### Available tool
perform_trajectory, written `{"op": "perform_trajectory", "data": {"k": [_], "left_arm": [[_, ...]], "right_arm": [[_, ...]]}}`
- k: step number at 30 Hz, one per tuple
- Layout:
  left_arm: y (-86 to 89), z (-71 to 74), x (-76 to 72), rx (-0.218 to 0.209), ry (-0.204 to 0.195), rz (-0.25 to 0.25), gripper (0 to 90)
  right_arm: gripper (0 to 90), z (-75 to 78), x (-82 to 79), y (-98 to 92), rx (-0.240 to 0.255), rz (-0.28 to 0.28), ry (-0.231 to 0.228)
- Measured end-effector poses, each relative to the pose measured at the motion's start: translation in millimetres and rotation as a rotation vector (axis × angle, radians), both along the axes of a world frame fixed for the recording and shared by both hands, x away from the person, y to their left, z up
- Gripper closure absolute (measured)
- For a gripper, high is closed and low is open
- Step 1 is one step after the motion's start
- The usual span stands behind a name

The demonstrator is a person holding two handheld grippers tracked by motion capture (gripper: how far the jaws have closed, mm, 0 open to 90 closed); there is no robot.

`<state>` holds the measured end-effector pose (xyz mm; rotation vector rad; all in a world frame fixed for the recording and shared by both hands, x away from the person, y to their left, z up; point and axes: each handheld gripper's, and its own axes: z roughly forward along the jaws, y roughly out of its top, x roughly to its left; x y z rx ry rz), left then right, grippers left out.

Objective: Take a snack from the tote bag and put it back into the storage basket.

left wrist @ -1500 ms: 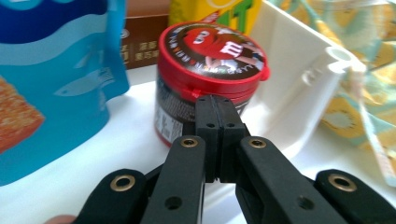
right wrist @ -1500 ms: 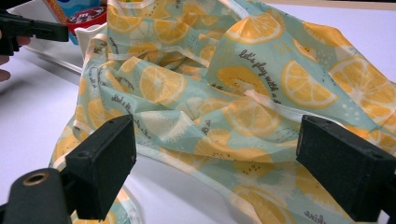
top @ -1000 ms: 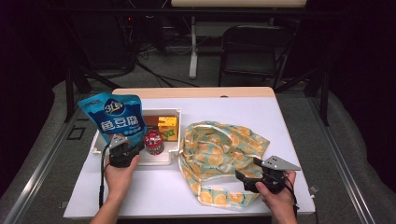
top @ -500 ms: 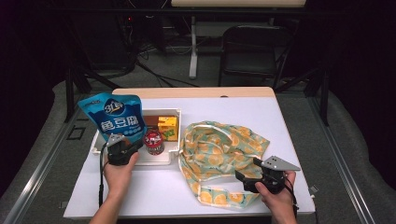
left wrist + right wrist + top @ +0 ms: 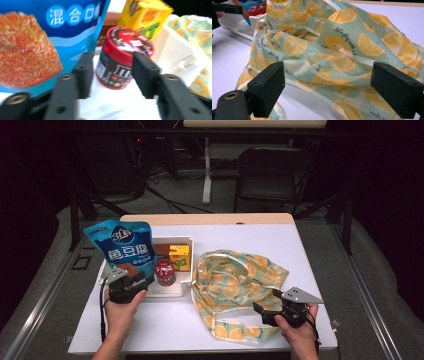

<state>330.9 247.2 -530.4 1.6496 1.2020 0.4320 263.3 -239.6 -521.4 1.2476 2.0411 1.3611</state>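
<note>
Your left gripper (image 5: 110, 75), jaws just opening, frames the red-lidded jar (image 5: 123, 56) untouched in the white tray (image 5: 172, 290) on the white table (image 5: 310, 245); your right gripper (image 5: 327, 87) gapes near the lemon-print bag (image 5: 332, 50).

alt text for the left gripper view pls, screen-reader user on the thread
The left gripper has its black jaws open, having just been opening, with a red-lidded jar standing between and beyond them in a white tray. A blue snack pouch stands at left; a yellow carton sits behind the jar.
</note>
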Motion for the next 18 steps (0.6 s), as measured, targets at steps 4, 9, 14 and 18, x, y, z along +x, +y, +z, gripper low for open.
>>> {"op": "perform_trajectory", "data": {"k": [4, 9, 14, 18], "left_arm": [[1.2, 6.8, -8.7, -0.002, -0.030, -0.044, 26.7], [6.3, 10.4, -20.8, 0.020, -0.051, -0.104, 13.4], [16.4, 9.7, -32.0, 0.013, -0.062, -0.144, 6.5], [26.5, 8.6, -39.3, 0.004, -0.067, -0.171, 2.2]], "right_arm": [[12.0, 0.1, -0.2, -0.8, -0.005, 0.000, -0.002], [12.0, 0.4, -0.3, -3.1, -0.004, -0.010, -0.006], [12.0, 0.4, 0.1, -7.7, 0.003, -0.028, -0.009], [12.0, 1.0, 0.5, -13.3, -0.004, -0.039, -0.007]]}}
